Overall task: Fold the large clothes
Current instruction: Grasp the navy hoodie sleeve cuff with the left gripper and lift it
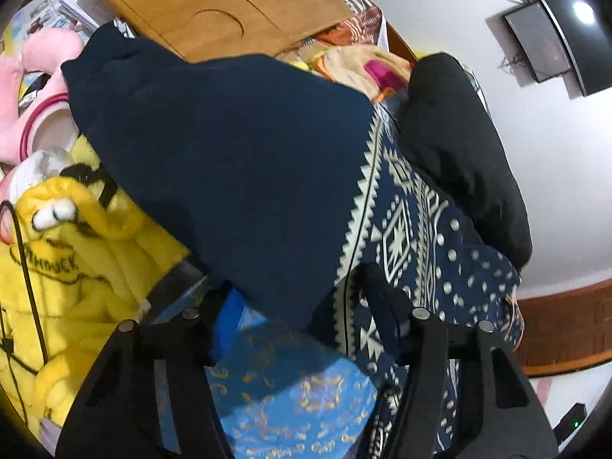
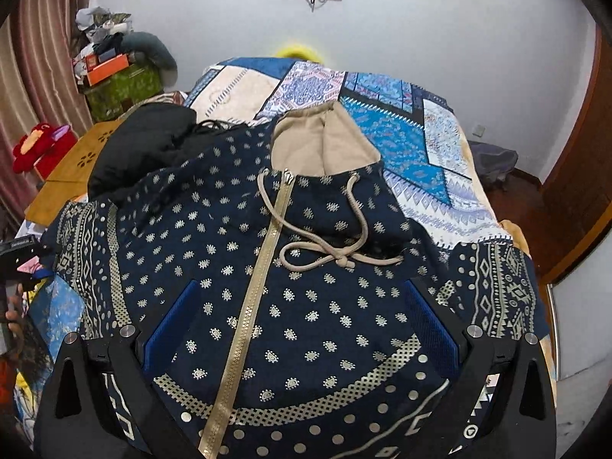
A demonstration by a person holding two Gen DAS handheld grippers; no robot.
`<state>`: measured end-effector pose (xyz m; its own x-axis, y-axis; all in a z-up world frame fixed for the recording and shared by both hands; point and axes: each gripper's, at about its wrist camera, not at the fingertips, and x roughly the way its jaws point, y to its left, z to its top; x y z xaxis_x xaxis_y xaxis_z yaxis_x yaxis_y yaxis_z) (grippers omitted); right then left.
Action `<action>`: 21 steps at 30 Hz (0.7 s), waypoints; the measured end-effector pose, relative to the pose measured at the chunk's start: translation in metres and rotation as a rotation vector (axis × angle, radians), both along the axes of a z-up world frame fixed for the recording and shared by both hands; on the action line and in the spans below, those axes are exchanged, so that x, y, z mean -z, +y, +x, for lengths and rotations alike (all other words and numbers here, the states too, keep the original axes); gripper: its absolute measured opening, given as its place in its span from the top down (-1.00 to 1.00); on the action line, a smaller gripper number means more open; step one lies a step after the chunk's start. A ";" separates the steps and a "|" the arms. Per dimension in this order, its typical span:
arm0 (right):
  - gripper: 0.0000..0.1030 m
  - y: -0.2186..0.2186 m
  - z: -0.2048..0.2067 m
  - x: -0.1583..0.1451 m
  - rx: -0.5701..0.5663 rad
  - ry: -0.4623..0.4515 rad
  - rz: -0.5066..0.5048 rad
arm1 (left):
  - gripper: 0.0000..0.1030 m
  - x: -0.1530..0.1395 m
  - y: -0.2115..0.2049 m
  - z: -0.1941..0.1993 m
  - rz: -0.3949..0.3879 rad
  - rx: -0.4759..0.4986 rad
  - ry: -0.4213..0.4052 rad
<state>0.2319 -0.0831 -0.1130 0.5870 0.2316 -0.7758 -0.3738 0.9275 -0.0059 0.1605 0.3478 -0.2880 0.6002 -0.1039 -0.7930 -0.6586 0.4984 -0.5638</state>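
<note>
A navy hoodie point(image 2: 306, 306) with a white print, gold zipper point(image 2: 252, 298), beige hood lining point(image 2: 317, 141) and tied drawstring lies front up on the bed. My right gripper point(image 2: 302, 287) hovers just above its chest, jaws wide apart, blue pads point(image 2: 172, 325) on either side with nothing between them. In the left wrist view a plain navy part of the hoodie point(image 1: 214, 134) and its patterned band point(image 1: 401, 229) hang over the bed's side. My left gripper point(image 1: 298, 287) sits at that cloth's lower edge, jaws partly apart, with the cloth's edge reaching between the fingertips and blue bedspread showing in the gap.
A black garment point(image 2: 153, 141) lies at the hoodie's left shoulder. A wooden lap table point(image 1: 214, 4), yellow plush point(image 1: 76, 267) and pink plush point(image 1: 23, 76) crowd the left side. The patchwork bedspread point(image 2: 401, 122) extends behind the hood. A hand point(image 2: 13, 313) shows at the left edge.
</note>
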 end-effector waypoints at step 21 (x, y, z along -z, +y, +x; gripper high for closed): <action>-1.00 -0.039 -0.019 -0.031 0.037 -0.081 0.029 | 0.97 -0.173 -0.221 0.082 0.586 0.543 -0.230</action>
